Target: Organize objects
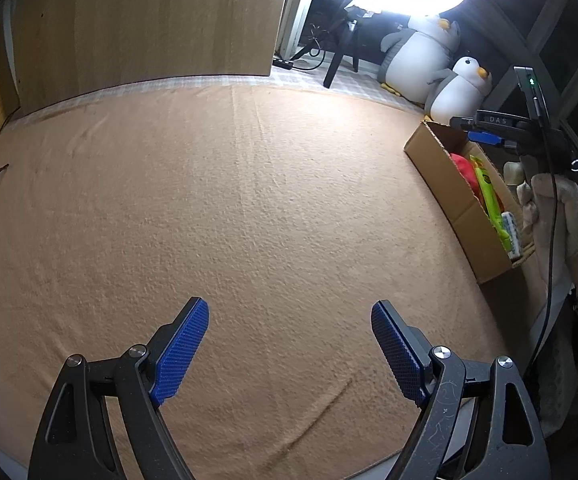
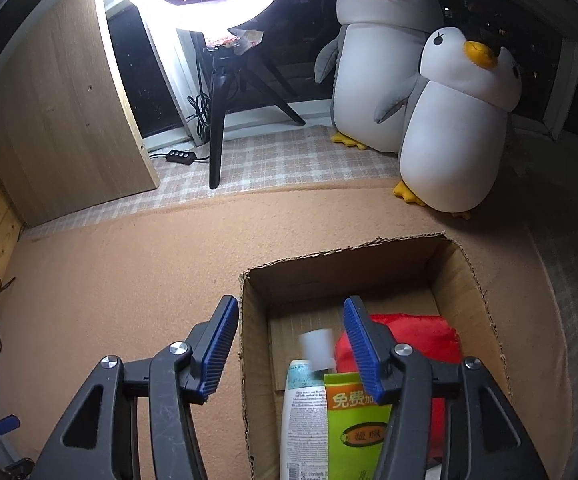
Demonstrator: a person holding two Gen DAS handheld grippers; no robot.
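1. Now, the right claw hangs over the near-left corner of the box, its pads parted and pressing on nothing; no earlier view lets me say more about it than that.
2. Below and between those pads lies a white bottle with a pale cap, blurred at the top. It sits inside the box, apart from both pads, beside a green packet and a red pouch.
3. The left claw is spread wide above the bare orange blanket, gripping nothing; from its view no loose item remains on the blanket.
4. Handling, as I judge it: the bottle looks like stiff, smooth plastic, fairly light, likely to slip at the rounded shoulder, so the flat mid-body is the place to pinch.
5. The packet seems thin and crushable; take it across its narrow sides. The pouch looks soft and would give under the pads.
6. The box is plain cardboard with torn edges; its walls would flex if nudged.
7. Hard to tell: the lower ends of bottle and packet are cut off by the frame, the right claw's arm hides part of the pouch, and the box's near wall is out of sight. The bottle's print is too small to read.
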